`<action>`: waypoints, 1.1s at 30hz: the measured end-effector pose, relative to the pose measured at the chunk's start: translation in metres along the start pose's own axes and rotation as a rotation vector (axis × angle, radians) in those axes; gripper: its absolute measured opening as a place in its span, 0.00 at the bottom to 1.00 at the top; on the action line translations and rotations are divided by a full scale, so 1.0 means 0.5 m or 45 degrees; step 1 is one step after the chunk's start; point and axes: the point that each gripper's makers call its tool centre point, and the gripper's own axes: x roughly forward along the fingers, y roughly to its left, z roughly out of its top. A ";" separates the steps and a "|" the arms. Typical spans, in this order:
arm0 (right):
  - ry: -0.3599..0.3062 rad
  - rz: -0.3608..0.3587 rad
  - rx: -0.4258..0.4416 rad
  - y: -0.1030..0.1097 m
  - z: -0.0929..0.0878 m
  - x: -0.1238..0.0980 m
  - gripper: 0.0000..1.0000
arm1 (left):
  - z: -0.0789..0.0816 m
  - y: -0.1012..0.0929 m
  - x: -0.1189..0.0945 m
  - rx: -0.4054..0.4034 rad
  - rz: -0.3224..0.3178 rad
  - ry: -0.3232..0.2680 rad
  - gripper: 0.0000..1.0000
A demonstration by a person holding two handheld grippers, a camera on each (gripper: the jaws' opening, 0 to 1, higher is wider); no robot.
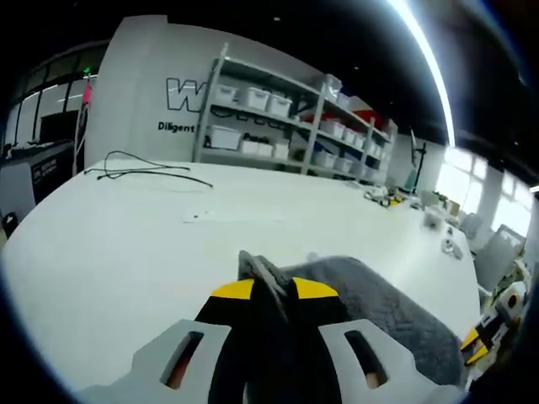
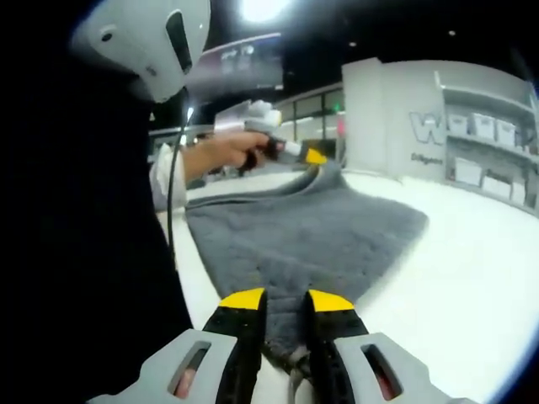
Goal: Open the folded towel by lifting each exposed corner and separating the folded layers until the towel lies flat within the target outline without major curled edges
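My left claw [image 1: 274, 290] and right claw [image 2: 286, 301] each clamp a corner of the fluffy dark grey towel [image 2: 303, 231], which lies spread across the white bench [image 1: 126, 244] between them.

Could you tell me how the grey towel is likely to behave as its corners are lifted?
Probably floppy: the grey towel sags between the left claw and the right claw. Its plush pile suggests it is not slippery. It likely drapes rather than holds shape.
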 end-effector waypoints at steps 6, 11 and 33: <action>-0.004 0.002 0.007 0.000 0.000 0.000 0.15 | -0.003 0.008 0.001 0.023 0.008 0.010 0.06; -0.005 0.018 -0.002 0.001 -0.001 -0.001 0.16 | 0.003 0.022 0.003 0.050 0.027 -0.008 0.05; 0.008 0.045 -0.012 0.001 -0.003 0.001 0.16 | 0.024 0.058 0.007 0.113 0.002 0.024 0.04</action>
